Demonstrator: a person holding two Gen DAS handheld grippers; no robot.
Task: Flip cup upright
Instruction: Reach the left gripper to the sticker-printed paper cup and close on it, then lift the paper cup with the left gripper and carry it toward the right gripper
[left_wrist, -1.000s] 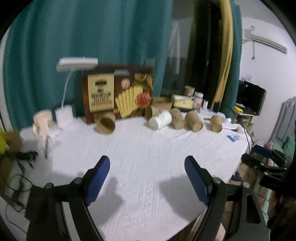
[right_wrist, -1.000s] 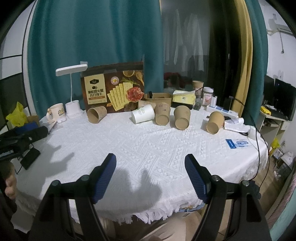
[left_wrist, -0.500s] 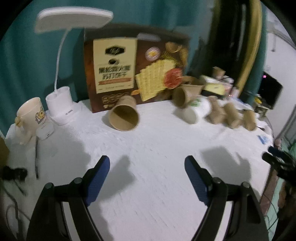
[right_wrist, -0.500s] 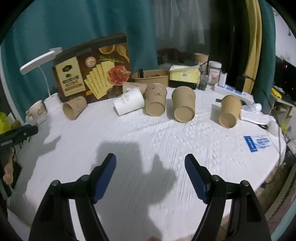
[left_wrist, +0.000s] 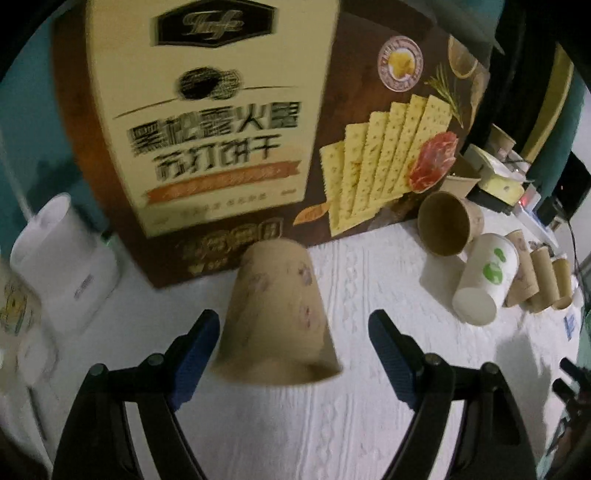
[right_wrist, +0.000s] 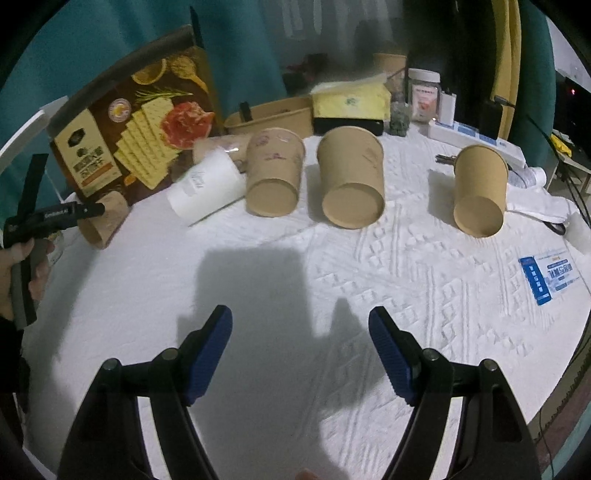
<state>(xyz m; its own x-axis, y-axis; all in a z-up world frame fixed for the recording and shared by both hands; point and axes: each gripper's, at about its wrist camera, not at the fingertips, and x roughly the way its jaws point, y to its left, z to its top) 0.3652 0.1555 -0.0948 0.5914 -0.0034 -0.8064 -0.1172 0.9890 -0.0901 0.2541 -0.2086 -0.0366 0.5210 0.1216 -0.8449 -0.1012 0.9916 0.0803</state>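
Note:
A brown paper cup (left_wrist: 275, 317) with faint prints lies on its side on the white tablecloth (left_wrist: 332, 424), in front of the cracker box. Its wide mouth faces me. My left gripper (left_wrist: 293, 319) is open and straddles the cup. The left pad is almost at the cup's wall, while the right pad stands clear of it. In the right wrist view the same cup (right_wrist: 105, 221) lies at the far left, with a hand (right_wrist: 22, 258) beside it. My right gripper (right_wrist: 300, 314) hangs open over bare cloth with nothing between its fingers.
Several more cups lie on their sides in a row: a white cup (right_wrist: 207, 186), a printed brown cup (right_wrist: 273, 177) and two plain brown cups (right_wrist: 351, 177) (right_wrist: 480, 188). The cracker box (left_wrist: 221, 129) stands behind, with a lamp base (left_wrist: 62, 258) to its left. A blue card (right_wrist: 550, 277) lies near the table's right edge.
My left gripper has moved forward and down to the brown cup, which now lies between its jaws. My right gripper has dropped closer to the row of cups. Both stay equally wide.

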